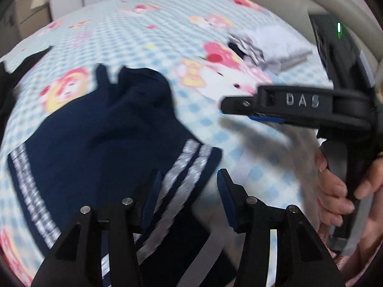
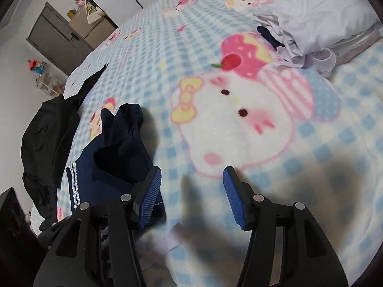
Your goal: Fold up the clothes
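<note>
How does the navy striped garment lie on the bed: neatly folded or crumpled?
Crumpled: the navy striped garment lies bunched, its upper part rumpled into peaks, on the checked blanket.

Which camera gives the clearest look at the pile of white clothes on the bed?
The right wrist view: the white clothes pile sits sharp at upper right, with folds and a dark item tucked under its left edge. In the left wrist view the same pile is smaller and smeared by motion blur.

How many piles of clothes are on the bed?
3: navy clothes near the grippers, a black heap at the bed's left edge, a white pile far right. More may be hidden.
</note>
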`<control>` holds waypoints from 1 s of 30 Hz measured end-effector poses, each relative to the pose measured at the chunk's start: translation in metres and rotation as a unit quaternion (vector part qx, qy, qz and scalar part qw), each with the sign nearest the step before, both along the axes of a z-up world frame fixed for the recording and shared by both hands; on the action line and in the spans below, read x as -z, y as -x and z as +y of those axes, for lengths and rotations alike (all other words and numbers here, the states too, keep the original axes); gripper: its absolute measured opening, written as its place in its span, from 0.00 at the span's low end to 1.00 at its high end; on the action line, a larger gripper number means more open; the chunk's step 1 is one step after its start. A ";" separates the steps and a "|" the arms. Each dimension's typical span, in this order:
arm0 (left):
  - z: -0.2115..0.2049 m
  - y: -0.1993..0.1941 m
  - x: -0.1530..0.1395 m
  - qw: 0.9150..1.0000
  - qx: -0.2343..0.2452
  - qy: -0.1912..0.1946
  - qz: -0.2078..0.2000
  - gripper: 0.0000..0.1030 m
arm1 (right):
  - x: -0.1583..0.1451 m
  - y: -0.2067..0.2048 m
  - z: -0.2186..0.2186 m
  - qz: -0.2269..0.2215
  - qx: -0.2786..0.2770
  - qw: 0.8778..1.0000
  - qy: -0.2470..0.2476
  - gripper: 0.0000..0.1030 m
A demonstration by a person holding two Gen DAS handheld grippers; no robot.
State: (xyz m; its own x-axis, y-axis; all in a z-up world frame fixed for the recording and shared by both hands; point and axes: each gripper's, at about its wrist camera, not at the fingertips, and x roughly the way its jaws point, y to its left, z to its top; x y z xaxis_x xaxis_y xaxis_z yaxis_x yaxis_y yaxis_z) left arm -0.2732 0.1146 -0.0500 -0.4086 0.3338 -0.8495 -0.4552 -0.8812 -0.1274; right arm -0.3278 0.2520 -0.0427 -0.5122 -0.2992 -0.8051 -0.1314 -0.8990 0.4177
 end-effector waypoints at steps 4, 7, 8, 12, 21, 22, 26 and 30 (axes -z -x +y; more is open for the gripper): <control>-0.001 0.002 0.001 1.000 -0.013 0.004 0.006 0.06 | 0.000 0.008 -0.006 0.003 -0.014 1.000 -0.020 0.54; -0.043 0.005 -0.025 0.995 -0.071 -0.067 0.020 0.06 | -0.001 0.007 -0.004 0.007 -0.017 1.000 -0.010 0.54; -0.063 0.009 -0.037 0.992 -0.091 -0.089 0.026 0.06 | -0.001 0.006 -0.002 0.010 -0.017 1.000 -0.004 0.54; -0.147 0.028 -0.070 0.971 -0.184 -0.141 0.064 0.05 | -0.009 0.018 -0.005 0.021 -0.026 0.999 -0.010 0.54; -0.247 0.058 -0.036 0.951 -0.275 -0.135 0.031 0.06 | -0.019 0.084 -0.051 0.037 -0.080 0.996 -0.021 0.54; -0.249 0.061 -0.029 0.952 -0.279 -0.125 0.023 0.06 | -0.015 0.091 -0.058 0.032 -0.089 0.995 -0.028 0.54; -0.263 0.063 -0.013 0.948 -0.304 -0.097 0.006 0.06 | 0.000 0.106 -0.081 0.026 -0.122 0.991 -0.041 0.54; -0.275 0.060 -0.012 0.942 -0.322 -0.089 0.011 0.06 | 0.006 0.107 -0.091 0.035 -0.130 0.990 -0.040 0.54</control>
State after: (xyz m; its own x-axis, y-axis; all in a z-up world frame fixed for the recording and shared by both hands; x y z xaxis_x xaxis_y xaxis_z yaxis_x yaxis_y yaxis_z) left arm -0.3330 -0.1608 -0.0377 -0.5925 0.1462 -0.7922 0.1628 -0.9414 -0.2955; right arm -0.4349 0.1614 -0.0489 -0.4819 -0.3657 -0.7963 0.1364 -0.9290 0.3441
